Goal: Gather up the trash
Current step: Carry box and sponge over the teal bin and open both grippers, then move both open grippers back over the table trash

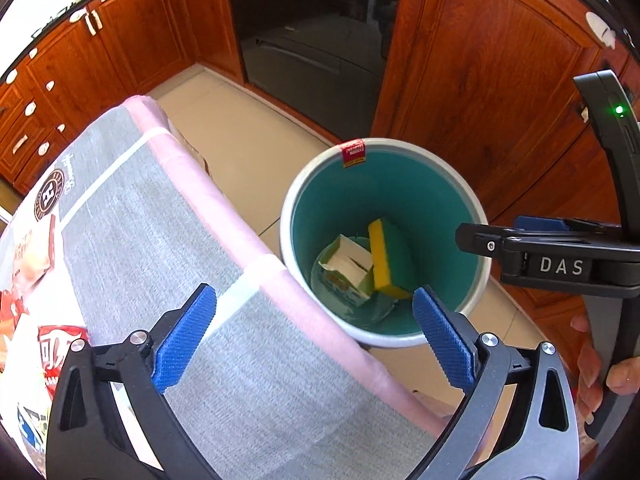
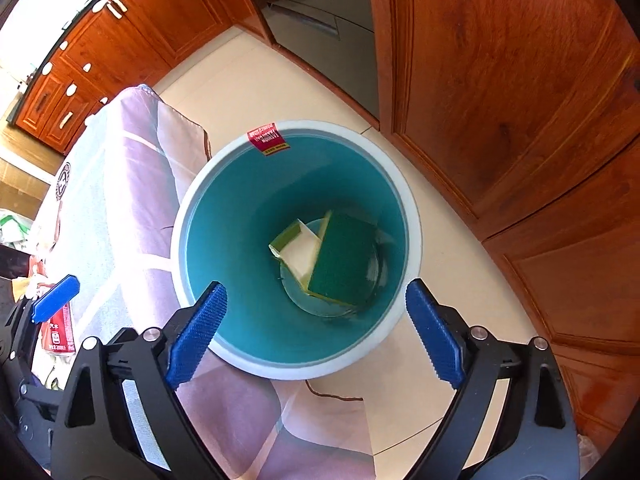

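Note:
A teal bin with a white rim (image 1: pixel 286 220) (image 2: pixel 414 220) stands on the floor against the table's edge. Inside it lie a yellow-and-green sponge (image 1: pixel 384 256) (image 2: pixel 344 256) and a small white-and-green carton (image 1: pixel 348 268) (image 2: pixel 300 252). My left gripper (image 1: pixel 315 294) is open and empty, straddling the table's edge and the bin's near rim. My right gripper (image 2: pixel 317 288) hangs open and empty straight above the bin's mouth. In the left wrist view it shows as a black finger (image 1: pixel 480 238) at the right. A red can (image 1: pixel 60 344) (image 2: pixel 60 332) lies on the table.
The table wears a grey and pink cloth (image 1: pixel 168 248) (image 2: pixel 132 184) with more packets (image 1: pixel 36 248) at its left end. Wooden cabinets (image 1: pixel 500 92) and a dark oven (image 1: pixel 316 40) line the tiled floor (image 1: pixel 240 136). A person's hand (image 1: pixel 592 360) holds the right gripper's handle.

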`<state>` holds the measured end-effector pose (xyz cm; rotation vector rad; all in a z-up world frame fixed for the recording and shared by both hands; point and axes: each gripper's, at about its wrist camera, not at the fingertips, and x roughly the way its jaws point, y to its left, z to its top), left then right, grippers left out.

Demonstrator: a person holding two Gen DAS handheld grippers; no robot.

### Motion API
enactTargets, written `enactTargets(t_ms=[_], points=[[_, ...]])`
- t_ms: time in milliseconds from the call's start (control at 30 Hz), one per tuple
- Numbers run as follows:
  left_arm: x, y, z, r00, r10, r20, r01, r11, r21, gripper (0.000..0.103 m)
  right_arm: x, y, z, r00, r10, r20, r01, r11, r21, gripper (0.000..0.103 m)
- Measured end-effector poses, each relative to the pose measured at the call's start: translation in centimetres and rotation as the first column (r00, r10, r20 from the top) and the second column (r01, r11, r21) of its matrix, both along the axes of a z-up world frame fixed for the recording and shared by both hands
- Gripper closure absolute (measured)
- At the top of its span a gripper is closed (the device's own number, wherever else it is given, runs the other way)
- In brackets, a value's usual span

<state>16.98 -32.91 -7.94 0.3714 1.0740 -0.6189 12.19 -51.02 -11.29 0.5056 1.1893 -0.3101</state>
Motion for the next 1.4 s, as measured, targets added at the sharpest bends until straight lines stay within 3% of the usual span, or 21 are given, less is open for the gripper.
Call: enactTargets(t_ms=[467,800,1100,1400], points=[[-2.0,4.9,1.9,0.998,0.061,-0.001,-0.061,0.997,-0.044,0.004,-1.3,4.0,1.6,0.999,0.037,-0.018,-0.037,0.999,-0.031,0.015],[-5.3,14.1,3.7,0.983,0.180,0.039,-0.178,0.983,-0.041,0.004,-2.5,11.0,4.6,0.992,0.124,0.035,-0.122,0.991,-0.049,0.010],[-8.2,25.1,3.8,0.942,0.330,0.068,-0.328,0.944,-0.033,0.004,-2.6,20.1,4.8,0.964,0.266,0.018,-0.265,0.963,-0.041,0.010],[-9.6,35.8,1.6,0.867,0.498,0.021,-0.497,0.866,-0.045,0.004,-2.2,28.6,4.8,0.919,0.393,-0.015,-0.394,0.918,-0.047,0.010]])
